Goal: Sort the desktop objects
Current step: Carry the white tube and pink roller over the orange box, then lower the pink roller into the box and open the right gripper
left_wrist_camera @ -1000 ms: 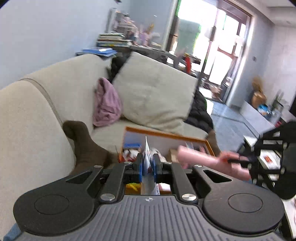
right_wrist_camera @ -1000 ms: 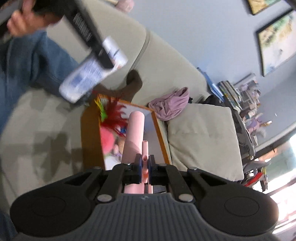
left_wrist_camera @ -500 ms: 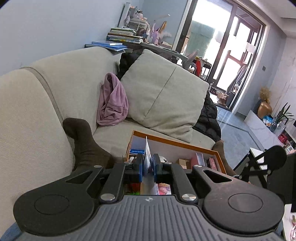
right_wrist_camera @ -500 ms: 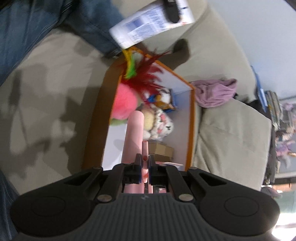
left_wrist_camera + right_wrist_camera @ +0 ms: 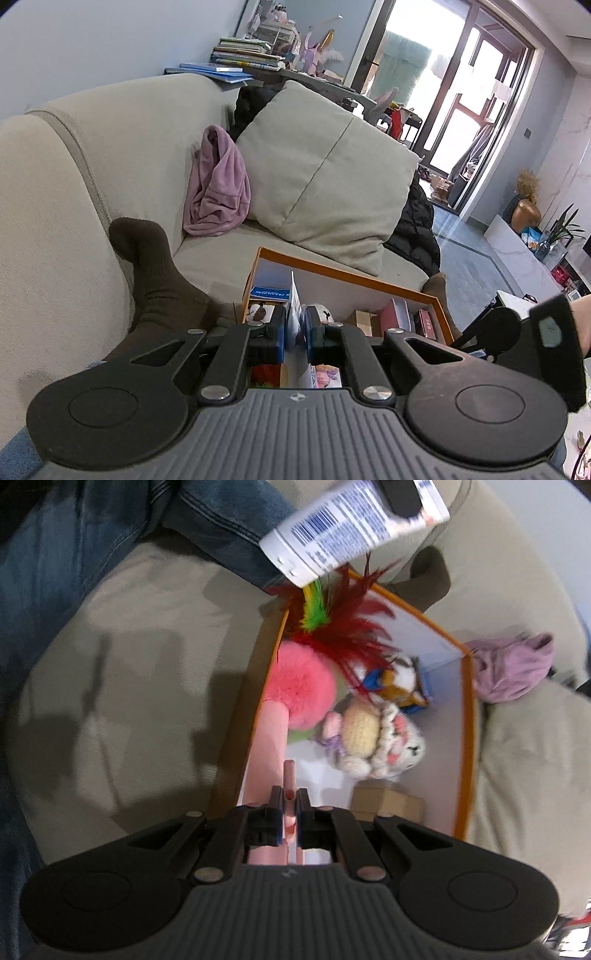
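My left gripper (image 5: 295, 328) is shut on the flat end of a white tube (image 5: 294, 314), held above the near part of the orange-rimmed box (image 5: 332, 272) on the sofa. The right wrist view shows that tube (image 5: 351, 531), with its barcode, hanging over the box's far corner. My right gripper (image 5: 290, 806) points steeply down into the box (image 5: 467, 738), shut on the thin tab of a pink cylinder (image 5: 269, 746). The cylinder lies along the box's left wall, its far end by a pink pompom (image 5: 299, 686). Whether it rests on the bottom I cannot tell.
Inside the box are red and green feathers (image 5: 343, 627), crocheted toys (image 5: 369, 738), a duck toy (image 5: 395, 683) and a small cardboard box (image 5: 388, 801). A person's jeans (image 5: 110, 535) and brown sock (image 5: 155, 280) flank it. A purple cloth (image 5: 218, 192) and cushion (image 5: 325, 173) lie behind.
My right gripper has tipped downward and dropped toward the box, bringing the pink cylinder inside along the left wall. It left the middle of the left wrist view. The left gripper drifted slightly, still holding the tube.
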`<state>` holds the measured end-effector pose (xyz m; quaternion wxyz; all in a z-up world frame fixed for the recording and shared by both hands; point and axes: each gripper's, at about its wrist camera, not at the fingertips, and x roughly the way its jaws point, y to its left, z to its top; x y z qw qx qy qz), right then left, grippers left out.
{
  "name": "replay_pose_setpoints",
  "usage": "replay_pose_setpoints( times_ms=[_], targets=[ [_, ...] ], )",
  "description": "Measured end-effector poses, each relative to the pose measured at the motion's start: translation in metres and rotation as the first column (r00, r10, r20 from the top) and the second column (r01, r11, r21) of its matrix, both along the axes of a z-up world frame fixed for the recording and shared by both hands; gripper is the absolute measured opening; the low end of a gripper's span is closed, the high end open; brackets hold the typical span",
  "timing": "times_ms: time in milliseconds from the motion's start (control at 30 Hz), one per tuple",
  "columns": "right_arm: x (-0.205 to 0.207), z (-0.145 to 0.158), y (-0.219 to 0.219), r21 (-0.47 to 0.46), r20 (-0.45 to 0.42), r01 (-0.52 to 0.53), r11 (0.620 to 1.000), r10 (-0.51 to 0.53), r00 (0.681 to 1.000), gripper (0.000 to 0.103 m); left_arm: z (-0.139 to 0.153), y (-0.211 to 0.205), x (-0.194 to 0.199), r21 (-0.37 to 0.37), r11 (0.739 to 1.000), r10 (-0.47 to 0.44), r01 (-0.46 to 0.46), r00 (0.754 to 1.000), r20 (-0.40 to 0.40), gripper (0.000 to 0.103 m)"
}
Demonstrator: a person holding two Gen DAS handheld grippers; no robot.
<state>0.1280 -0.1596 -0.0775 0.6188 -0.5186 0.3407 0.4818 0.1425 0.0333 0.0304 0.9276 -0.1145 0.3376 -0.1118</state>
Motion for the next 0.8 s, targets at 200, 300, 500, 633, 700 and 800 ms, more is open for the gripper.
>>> replay_pose_setpoints(
  times_ms=[200,300,500,633,700,800],
  targets=[
    [0.013,-0.016,-0.001,-0.015,-0.06,0.049,0.999,-0.05,0.997,0.006,-0.002,-0.005,0.001,0.009,1.0,-0.015,0.015,1.0,-0.009,0.011],
    [0.015,-0.016,-0.003,-0.004,-0.095,0.072,0.997,-0.072,0.993,0.006,-0.002,-0.008,0.001,0.012,1.0,-0.029,0.029,1.0,-0.011,0.011],
    [0.02,-0.013,-0.005,-0.001,-0.162,0.108,0.994,-0.107,0.981,0.006,0.001,-0.016,0.0,0.016,0.999,-0.047,0.047,0.999,-0.005,0.011],
    [0.017,-0.012,-0.005,0.007,-0.182,0.116,0.993,-0.113,0.977,0.006,0.003,-0.018,-0.003,0.02,0.999,-0.047,0.048,0.999,-0.003,0.011],
    [0.016,-0.011,-0.006,0.011,-0.172,0.128,0.992,-0.124,0.977,0.007,0.004,-0.018,-0.003,0.019,0.999,-0.048,0.048,0.999,-0.003,0.011],
    [0.012,-0.006,-0.012,0.042,-0.149,0.157,0.987,-0.149,0.977,0.009,0.006,-0.019,-0.004,0.019,0.998,-0.054,0.054,0.999,0.001,0.011]
  ],
)
